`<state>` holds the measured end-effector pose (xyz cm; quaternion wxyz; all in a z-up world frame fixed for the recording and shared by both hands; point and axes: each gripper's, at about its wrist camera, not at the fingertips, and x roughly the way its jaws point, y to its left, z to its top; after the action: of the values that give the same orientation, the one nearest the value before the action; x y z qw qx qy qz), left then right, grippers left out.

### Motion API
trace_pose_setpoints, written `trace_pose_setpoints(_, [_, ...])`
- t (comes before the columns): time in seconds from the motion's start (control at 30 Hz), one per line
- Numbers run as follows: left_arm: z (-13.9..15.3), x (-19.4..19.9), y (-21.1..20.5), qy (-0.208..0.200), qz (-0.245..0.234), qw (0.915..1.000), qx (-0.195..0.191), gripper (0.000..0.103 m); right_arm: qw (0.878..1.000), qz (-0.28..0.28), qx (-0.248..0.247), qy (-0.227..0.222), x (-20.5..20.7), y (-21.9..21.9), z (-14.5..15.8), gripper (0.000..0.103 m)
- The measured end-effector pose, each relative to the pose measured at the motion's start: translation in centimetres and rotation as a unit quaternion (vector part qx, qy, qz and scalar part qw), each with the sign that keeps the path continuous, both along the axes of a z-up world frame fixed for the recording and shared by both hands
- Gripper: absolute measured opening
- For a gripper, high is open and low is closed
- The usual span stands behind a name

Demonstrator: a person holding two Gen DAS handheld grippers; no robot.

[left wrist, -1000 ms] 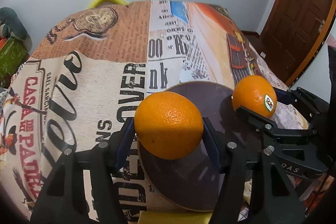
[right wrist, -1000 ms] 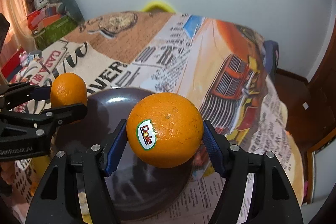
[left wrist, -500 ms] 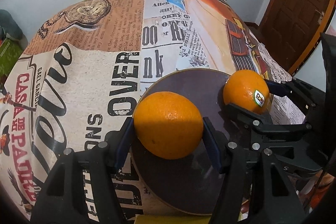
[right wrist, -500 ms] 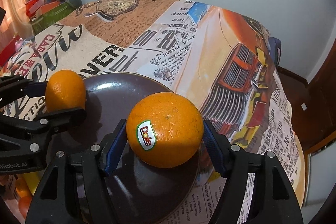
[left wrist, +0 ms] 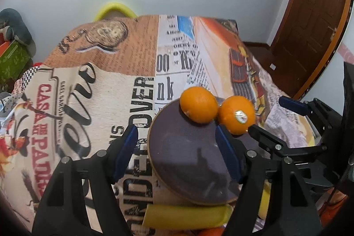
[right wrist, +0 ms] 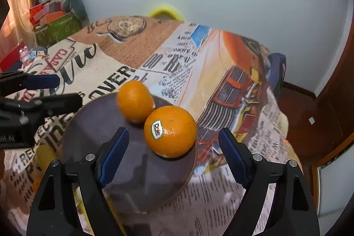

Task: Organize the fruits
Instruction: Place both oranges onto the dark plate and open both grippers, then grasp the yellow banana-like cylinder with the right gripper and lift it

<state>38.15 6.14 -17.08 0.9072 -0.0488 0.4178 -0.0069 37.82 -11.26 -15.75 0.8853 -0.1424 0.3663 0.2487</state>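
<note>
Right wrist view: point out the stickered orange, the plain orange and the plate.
Stickered orange (right wrist: 174, 134), right wrist view, on its peel right of the sticker.
Plain orange (right wrist: 133, 101), right wrist view, middle of its peel.
Plate (right wrist: 93, 125), right wrist view, bare dark surface left of the oranges.

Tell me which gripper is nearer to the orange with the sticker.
Right. The right gripper stands open just behind the stickered orange, its jaws just opened off it. The left gripper is open further off, behind the plain orange.
</note>
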Motion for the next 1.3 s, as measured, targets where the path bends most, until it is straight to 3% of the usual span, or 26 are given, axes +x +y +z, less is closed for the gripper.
trace_pose_setpoints(0.23, [3.4, -4.3, 0.4, -0.035, 0.008, 0.9992, 0.017, 0.073, 0.999, -0.003, 0.021, -0.025, -3.5, -1.4, 2.8, 0.081])
trace_pose_setpoints(0.4, [3.9, -6.8, 0.6, -0.035, 0.015, 0.9992, 0.013, 0.073, 0.999, -0.002, 0.024, -0.025, -5.7, -2.3, 3.2, 0.081])
trace_pose_setpoints(0.67, [1.7, -10.0, 0.7, -0.002, 0.024, 0.9997, 0.000, 0.073, 1.000, 0.000, 0.018, -0.010, -8.9, -3.5, 1.9, 0.081])
trace_pose_setpoints(1.0, [-2.6, -12.1, -0.3, 0.047, 0.011, 0.9986, -0.021, 0.073, 0.998, 0.022, 0.010, 0.058, -10.0, -2.5, -2.9, 0.079])
trace_pose_setpoints(1.2, [-3.7, -12.4, -1.8, 0.056, -0.008, 0.9978, -0.033, 0.072, 0.995, 0.031, 0.013, 0.089, -8.8, -1.6, -4.5, 0.061])
trace_pose_setpoints(1.3, [-4.0, -12.5, -2.8, 0.060, -0.016, 0.9976, -0.032, 0.069, 0.994, 0.036, 0.017, 0.102, -8.4, -1.1, -4.9, 0.045])
